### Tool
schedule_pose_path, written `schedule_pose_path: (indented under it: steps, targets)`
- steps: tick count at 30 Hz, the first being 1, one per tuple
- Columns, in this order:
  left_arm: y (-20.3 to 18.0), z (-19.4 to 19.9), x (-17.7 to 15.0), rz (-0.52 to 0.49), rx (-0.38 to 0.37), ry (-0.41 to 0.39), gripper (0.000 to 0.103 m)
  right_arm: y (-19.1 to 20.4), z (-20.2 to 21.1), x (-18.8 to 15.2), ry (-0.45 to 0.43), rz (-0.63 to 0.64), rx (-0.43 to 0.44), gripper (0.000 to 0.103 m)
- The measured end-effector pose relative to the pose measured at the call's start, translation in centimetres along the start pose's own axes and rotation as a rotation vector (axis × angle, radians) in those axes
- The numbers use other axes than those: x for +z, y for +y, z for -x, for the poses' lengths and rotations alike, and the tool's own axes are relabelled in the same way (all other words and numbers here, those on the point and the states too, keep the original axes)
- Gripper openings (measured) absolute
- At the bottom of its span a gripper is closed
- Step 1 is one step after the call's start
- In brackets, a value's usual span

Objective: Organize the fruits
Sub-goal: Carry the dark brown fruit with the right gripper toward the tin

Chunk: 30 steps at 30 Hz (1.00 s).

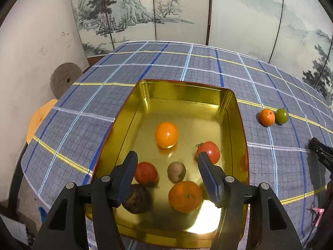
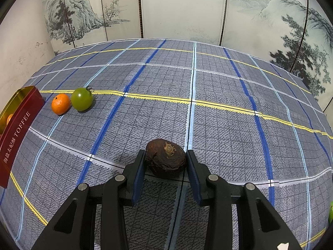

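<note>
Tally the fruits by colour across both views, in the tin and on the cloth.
Orange: 3, two in the tin, one on the cloth
Red: 2
Green: 1
Dark brown: 2, one in tin, one between right gripper fingers
Tan: 1
Total: 9

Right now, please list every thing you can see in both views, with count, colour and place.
Tin box: one, gold inside, red outside with the word TOFFEE, on the tablecloth at the left.
Oranges in the tin: two, orange, one in the middle, one near the front.
Tomatoes in the tin: two, red, left and right.
Small brown fruit: one, in the tin's centre.
Dark fruit in the tin: one, dark brown, front left.
Loose orange: one, on the cloth right of the tin.
Green tomato: one, touching that orange.
Dark wrinkled fruit: one, on the cloth.
Tablecloth: one, blue-grey plaid.
Folding screen: one, painted landscape, behind the table.
Left gripper: jaws open above the tin.
Right gripper: jaws around the dark wrinkled fruit; contact unclear.
</note>
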<state>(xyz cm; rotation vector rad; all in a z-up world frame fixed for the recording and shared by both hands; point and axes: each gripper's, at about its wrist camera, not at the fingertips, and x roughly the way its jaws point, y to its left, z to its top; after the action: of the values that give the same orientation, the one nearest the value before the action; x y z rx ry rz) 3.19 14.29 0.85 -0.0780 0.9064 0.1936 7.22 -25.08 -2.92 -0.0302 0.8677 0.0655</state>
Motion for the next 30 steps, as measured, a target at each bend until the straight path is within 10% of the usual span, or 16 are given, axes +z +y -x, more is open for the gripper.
schedule_pose_path:
  steps: [30]
  targets:
    - [1.3,1.4,-1.8,0.047,0.035,-0.004,0.064,8.9,4.1,1.5,-0.048,0.112,0.202,0.035]
